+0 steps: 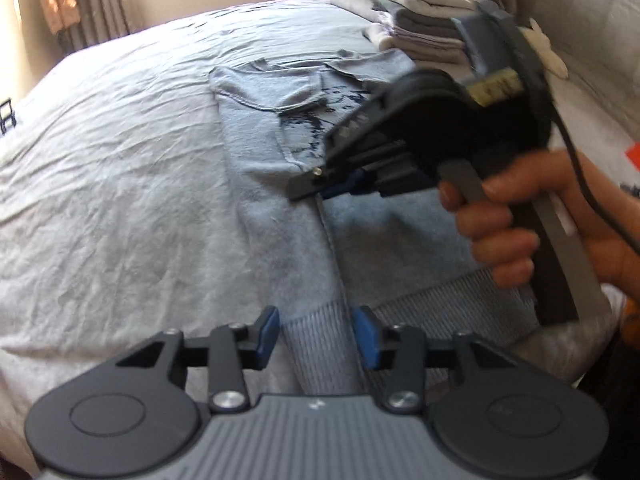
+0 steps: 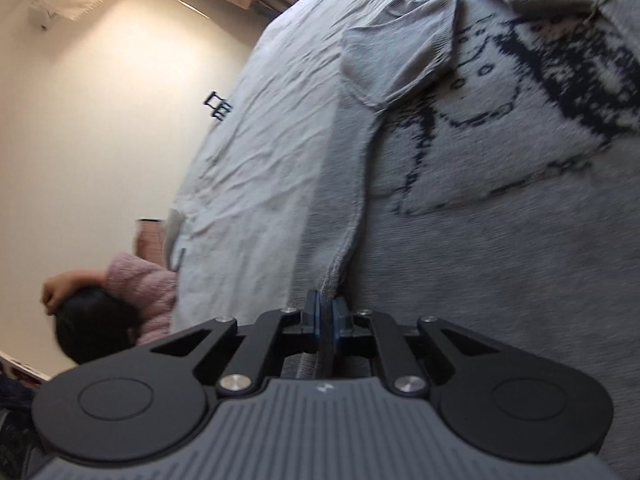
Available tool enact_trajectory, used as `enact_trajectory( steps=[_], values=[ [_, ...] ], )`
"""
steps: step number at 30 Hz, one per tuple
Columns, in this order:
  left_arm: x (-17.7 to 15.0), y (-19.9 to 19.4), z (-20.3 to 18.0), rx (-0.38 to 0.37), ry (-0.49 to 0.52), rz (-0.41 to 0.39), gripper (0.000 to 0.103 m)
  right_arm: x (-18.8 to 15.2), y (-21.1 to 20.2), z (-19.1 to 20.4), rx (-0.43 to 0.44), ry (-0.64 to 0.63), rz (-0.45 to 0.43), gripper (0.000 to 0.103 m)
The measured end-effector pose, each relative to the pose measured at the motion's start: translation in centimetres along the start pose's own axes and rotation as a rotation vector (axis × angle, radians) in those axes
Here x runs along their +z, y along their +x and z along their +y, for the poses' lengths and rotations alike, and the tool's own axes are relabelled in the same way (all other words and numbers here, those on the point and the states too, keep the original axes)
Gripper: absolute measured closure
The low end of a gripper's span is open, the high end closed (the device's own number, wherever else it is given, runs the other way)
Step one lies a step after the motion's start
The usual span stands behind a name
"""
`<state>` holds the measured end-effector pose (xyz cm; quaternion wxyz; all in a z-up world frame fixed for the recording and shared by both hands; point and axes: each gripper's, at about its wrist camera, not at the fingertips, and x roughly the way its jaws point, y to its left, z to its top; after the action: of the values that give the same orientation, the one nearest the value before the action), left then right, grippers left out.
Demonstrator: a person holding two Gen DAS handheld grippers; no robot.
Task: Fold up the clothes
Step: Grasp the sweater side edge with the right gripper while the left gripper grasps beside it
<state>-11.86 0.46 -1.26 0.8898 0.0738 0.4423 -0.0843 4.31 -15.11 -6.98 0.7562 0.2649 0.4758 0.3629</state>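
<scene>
A light blue-grey sweater (image 1: 276, 208) with a dark printed figure lies flat on the bed, its ribbed hem (image 1: 320, 344) nearest me. My left gripper (image 1: 318, 334) is open, its blue pads either side of the hem's folded edge without closing on it. Further up, my right gripper (image 1: 316, 184) pinches the same folded side edge, held by a hand (image 1: 520, 224). In the right wrist view the right gripper (image 2: 325, 320) is shut on the sweater's edge (image 2: 340, 264), with the printed front (image 2: 520, 128) and a folded-in sleeve (image 2: 400, 60) beyond it.
A wrinkled pale sheet (image 1: 120, 168) covers the bed. A stack of folded clothes (image 1: 424, 12) sits at the far right. Curtains (image 1: 92, 4) hang at the back left. In the right wrist view a person in a pink top (image 2: 136, 284) is beside the bed, by a cream wall (image 2: 100, 100).
</scene>
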Motion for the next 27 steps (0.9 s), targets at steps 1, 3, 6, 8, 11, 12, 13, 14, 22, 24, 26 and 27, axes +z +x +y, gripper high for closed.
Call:
enact_trajectory(
  steps=[1, 3, 6, 8, 11, 12, 13, 14, 22, 24, 26, 27],
  values=[
    [-0.1, -0.2, -0.4, 0.009, 0.013, -0.003, 0.06, 0.0, 0.0, -0.1, 0.001, 0.005, 0.003, 0.091],
    [-0.4, -0.6, -0.9, 0.017, 0.03, -0.013, 0.06, 0.1, 0.2, -0.4, 0.008, 0.023, 0.012, 0.088],
    [-0.5, -0.9, -1.4, 0.021, 0.046, -0.026, 0.061, 0.0, 0.0, -0.7, 0.015, 0.039, 0.016, 0.088],
    [-0.4, -0.9, -1.7, 0.036, 0.058, -0.036, 0.065, 0.0, -0.2, -0.9, 0.02, 0.05, 0.018, 0.088],
    [0.0, -0.6, -1.9, 0.037, 0.062, -0.039, 0.067, 0.0, -0.4, -1.1, 0.027, 0.065, 0.022, 0.088],
    [0.2, -0.5, -1.9, 0.03, 0.063, -0.035, 0.068, 0.0, -0.5, -1.2, 0.029, 0.071, 0.023, 0.088],
    [0.3, -0.3, -2.0, 0.027, 0.069, -0.032, 0.068, 0.0, -0.6, -1.3, 0.032, 0.075, 0.027, 0.088],
    [0.3, -0.2, -2.1, 0.024, 0.076, -0.03, 0.068, -0.1, -0.7, -1.3, 0.036, 0.079, 0.031, 0.088],
    [0.4, 1.6, -1.5, 0.003, 0.035, 0.029, 0.097, -1.1, -2.0, -0.5, 0.041, 0.039, 0.057, 0.087],
    [0.8, 1.1, -1.1, -0.022, 0.003, 0.022, 0.101, -1.5, -2.3, -0.1, 0.039, 0.017, 0.061, 0.089],
    [1.3, 0.4, -0.8, -0.044, -0.013, 0.011, 0.101, -1.9, -2.7, 0.2, 0.037, -0.005, 0.065, 0.09],
    [1.5, 0.0, -0.7, -0.057, -0.021, 0.006, 0.101, -2.1, -2.9, 0.4, 0.036, -0.016, 0.068, 0.091]
  ],
)
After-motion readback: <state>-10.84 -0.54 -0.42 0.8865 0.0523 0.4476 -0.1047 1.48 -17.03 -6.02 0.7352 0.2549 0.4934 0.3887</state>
